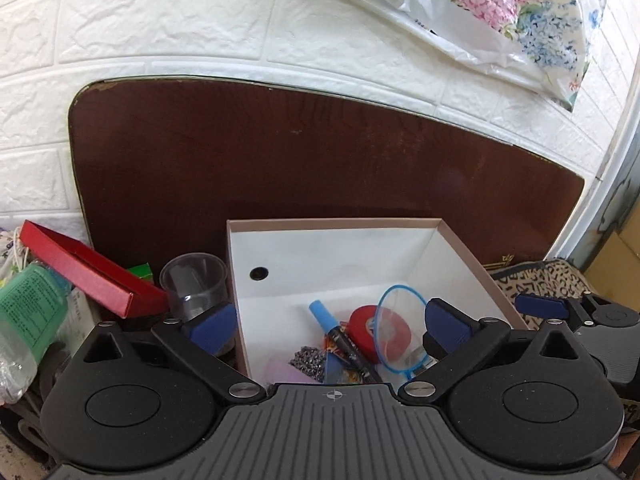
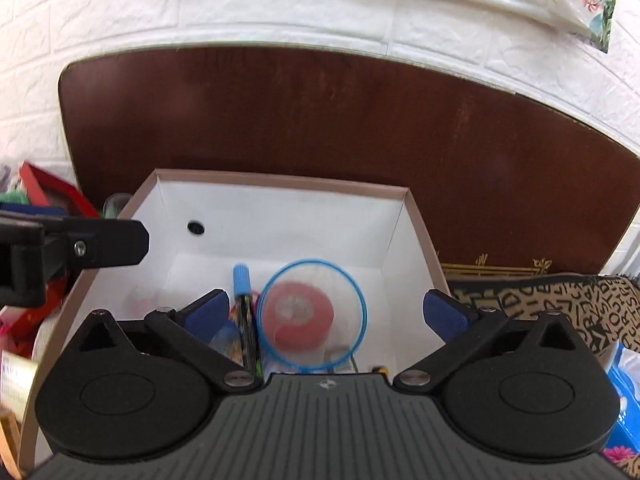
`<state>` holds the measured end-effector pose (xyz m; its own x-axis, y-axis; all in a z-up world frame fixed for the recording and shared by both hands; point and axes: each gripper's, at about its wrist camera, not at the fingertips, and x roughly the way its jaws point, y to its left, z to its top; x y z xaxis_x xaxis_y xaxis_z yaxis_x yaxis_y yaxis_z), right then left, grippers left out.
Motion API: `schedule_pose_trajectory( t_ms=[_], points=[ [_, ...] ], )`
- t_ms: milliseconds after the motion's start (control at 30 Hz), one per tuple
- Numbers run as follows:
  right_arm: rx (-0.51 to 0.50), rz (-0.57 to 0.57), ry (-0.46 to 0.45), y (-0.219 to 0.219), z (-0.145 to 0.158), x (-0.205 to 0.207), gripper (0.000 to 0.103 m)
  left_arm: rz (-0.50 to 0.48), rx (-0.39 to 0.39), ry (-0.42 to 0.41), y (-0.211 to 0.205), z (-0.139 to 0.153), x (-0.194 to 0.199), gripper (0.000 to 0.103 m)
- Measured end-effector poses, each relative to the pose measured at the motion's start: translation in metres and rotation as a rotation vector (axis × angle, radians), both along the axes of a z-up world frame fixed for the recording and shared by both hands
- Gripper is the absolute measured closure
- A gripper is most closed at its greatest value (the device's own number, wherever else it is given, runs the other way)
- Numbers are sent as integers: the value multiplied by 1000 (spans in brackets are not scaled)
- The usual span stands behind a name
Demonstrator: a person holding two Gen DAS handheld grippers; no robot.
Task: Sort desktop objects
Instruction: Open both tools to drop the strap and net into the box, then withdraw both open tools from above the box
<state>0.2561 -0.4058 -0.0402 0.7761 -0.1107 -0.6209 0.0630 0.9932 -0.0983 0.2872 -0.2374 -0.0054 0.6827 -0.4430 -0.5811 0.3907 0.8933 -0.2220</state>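
Observation:
A white cardboard box (image 1: 332,256) with a brown rim stands against a dark brown board; it also shows in the right wrist view (image 2: 280,216). Inside lie a blue-capped marker (image 1: 332,328), a red tape roll (image 1: 366,330), a blue-rimmed round magnifier (image 1: 400,320) and small glittery items. The marker (image 2: 242,292), magnifier (image 2: 314,314) and tape roll (image 2: 298,314) also show in the right wrist view. My left gripper (image 1: 330,324) is open and empty above the box's left wall. My right gripper (image 2: 326,314) is open and empty over the box.
Left of the box stand a clear plastic cup (image 1: 194,286), a red flat box (image 1: 76,268) and a green-labelled bottle (image 1: 28,312). A leopard-letter pouch (image 2: 560,308) lies at the right. A floral plastic bag (image 1: 480,12) hangs on the white brick wall.

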Motion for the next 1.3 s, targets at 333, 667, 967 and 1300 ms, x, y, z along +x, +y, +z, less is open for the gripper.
schedule_pose_trajectory(
  t_ms=[333, 667, 967, 1300],
  points=[
    [62, 10, -53, 1, 28, -54, 0, 41, 5, -35, 12, 16, -54, 0],
    [114, 19, -63, 20, 23, -133, 0, 90, 97, -110, 25, 13, -138, 0],
    [134, 1, -30, 33, 2, -186, 0, 153, 176, -104, 36, -1, -187, 0],
    [144, -35, -8, 28, -11, -218, 0, 123, 171, -40, 35, -22, -212, 0]
  ],
)
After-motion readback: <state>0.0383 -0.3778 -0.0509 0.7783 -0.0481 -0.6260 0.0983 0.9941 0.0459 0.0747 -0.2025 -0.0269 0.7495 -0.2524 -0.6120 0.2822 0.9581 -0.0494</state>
